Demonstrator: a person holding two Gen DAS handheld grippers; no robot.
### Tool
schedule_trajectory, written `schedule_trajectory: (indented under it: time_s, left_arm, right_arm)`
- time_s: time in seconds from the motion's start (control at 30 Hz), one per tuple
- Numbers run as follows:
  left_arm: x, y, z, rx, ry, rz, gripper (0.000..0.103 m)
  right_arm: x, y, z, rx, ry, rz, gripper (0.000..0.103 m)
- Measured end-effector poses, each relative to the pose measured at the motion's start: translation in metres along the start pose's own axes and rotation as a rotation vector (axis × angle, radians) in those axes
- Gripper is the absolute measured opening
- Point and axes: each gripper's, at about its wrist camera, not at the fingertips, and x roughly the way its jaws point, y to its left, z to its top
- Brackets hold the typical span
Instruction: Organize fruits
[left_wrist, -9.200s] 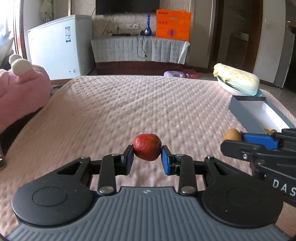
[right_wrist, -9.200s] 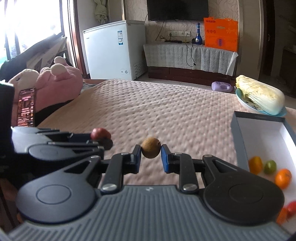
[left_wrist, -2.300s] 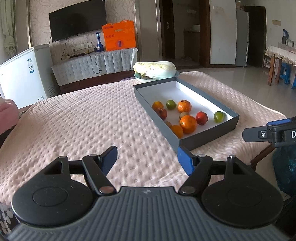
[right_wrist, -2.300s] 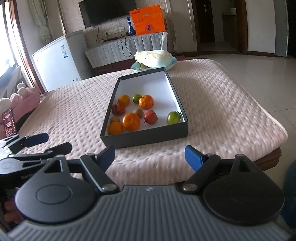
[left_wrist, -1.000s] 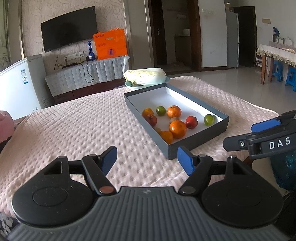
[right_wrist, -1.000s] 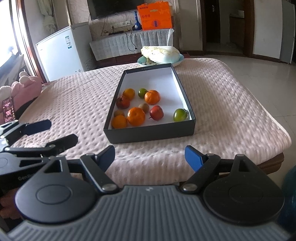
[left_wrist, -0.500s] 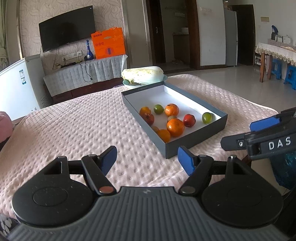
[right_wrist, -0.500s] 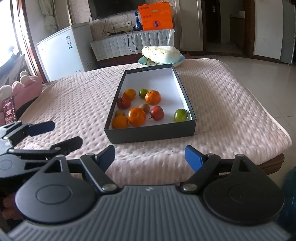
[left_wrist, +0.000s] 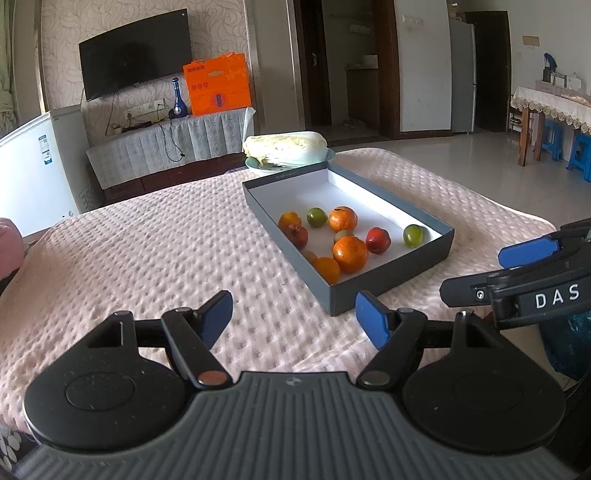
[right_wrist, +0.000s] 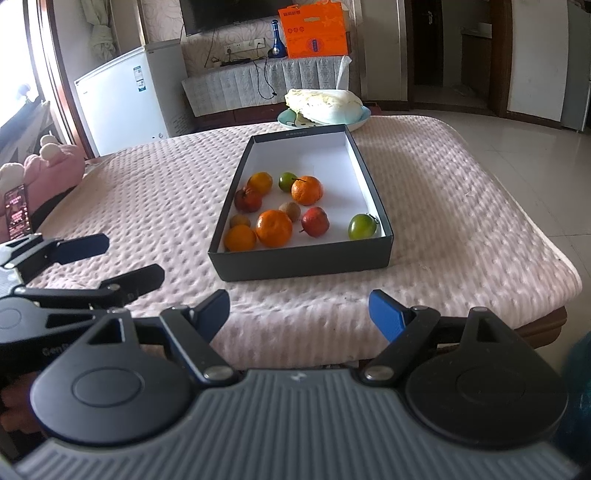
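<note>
Pink quilt lies bare under my left gripper, whose jaws have just been opening wider around nothing, and my right gripper gapes empty too. Ahead, all the fruit sits in the box; sorting looks finished, nothing left to grasp.

Left gripper: jaws wide apart, just opened further, nothing between the blue pads; body tilted downward. Right gripper: jaws wide apart, nothing between them; likewise tilted downward. The two grippers sit side by side, apart, each visible at the edge of the other's view.
</note>
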Motion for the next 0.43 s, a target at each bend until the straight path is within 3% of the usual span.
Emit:
schedule_trajectory:
  time_s: [0.43]
  left_arm:
    - [0.0019,-0.0043,-0.0011,0.024,-0.015,-0.008,0.081]
  right_arm:
    - [0.001,-0.0009,0.0008,0.005,0.004,-0.005,0.084]
